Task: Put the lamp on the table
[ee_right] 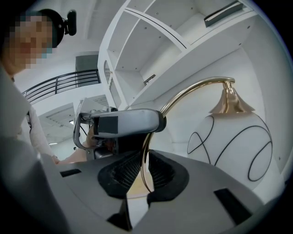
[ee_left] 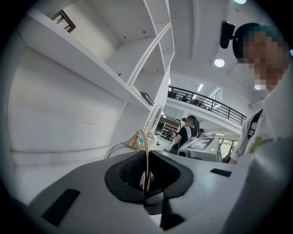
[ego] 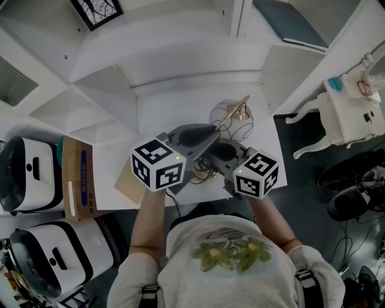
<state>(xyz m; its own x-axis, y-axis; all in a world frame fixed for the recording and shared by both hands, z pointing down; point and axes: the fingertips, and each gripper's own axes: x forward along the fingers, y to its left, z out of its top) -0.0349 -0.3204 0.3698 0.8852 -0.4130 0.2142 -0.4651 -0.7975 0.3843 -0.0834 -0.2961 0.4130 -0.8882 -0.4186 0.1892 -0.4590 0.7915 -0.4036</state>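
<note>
Gold arched-stem lamp (ego: 236, 115), wire-globe shade, upright over white table (ego: 161, 111).

I was in what looked like a mock-up home corner built inside a large lab or recording hall. A white table (ego: 150, 117) stood against bare white shelves (ego: 102, 84) with a framed picture (ego: 96, 11), and an ornate white piece of furniture (ego: 349, 117) sat off to my right, like a room set. Past that, a mezzanine with a black railing (ee_left: 215, 106) ran under round ceiling lights (ee_left: 219, 62). Another person (ee_left: 188, 131) stood in the open hall, cables (ego: 367, 174) lay tangled on the dark floor, and white headset-like devices (ego: 27, 174) sat at my left.
</note>
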